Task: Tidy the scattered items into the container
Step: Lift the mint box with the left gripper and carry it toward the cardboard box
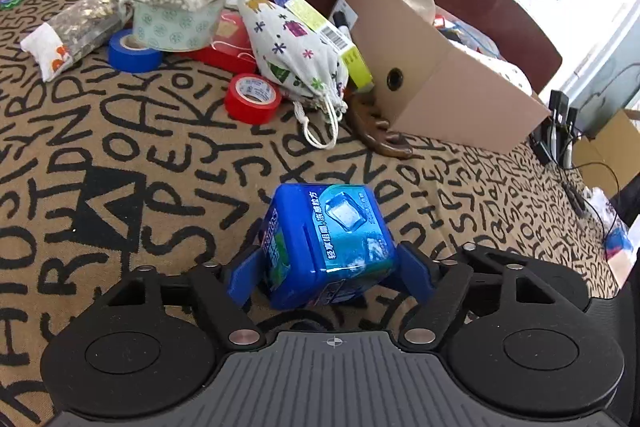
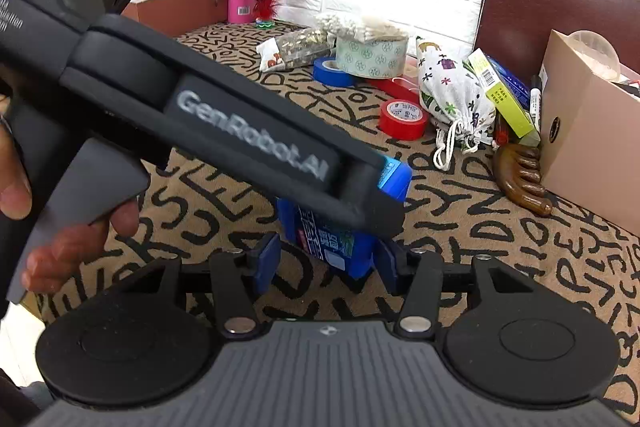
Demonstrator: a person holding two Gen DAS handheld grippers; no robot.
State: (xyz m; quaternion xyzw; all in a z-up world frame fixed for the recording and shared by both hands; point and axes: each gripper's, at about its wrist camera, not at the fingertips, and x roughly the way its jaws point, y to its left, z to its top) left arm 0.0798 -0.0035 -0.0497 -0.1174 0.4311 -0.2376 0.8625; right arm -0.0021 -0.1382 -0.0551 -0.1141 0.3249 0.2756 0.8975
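Open patterned tablecloth (image 1: 120, 163) lies in front of the cardboard box (image 1: 452, 95), a broad clear stretch for a hand to cross. Tight against the box's near-left corner sits a brown wooden comb (image 1: 380, 131), and just left of it a printed drawstring bag (image 1: 300, 55) with its cord trailing onto the cloth. A yellow-green carton (image 1: 340, 43) leans on the box wall above them, blocking that side. The red tape roll (image 1: 253, 98) stands left of the bag, with a blue tape roll (image 1: 134, 51) and a patterned tub (image 1: 176, 23) farther left. The box's open top is already crowded. In the right wrist view, the left gripper (image 2: 392, 203), around the blue box (image 2: 332, 239), crosses the way toward the cardboard box.
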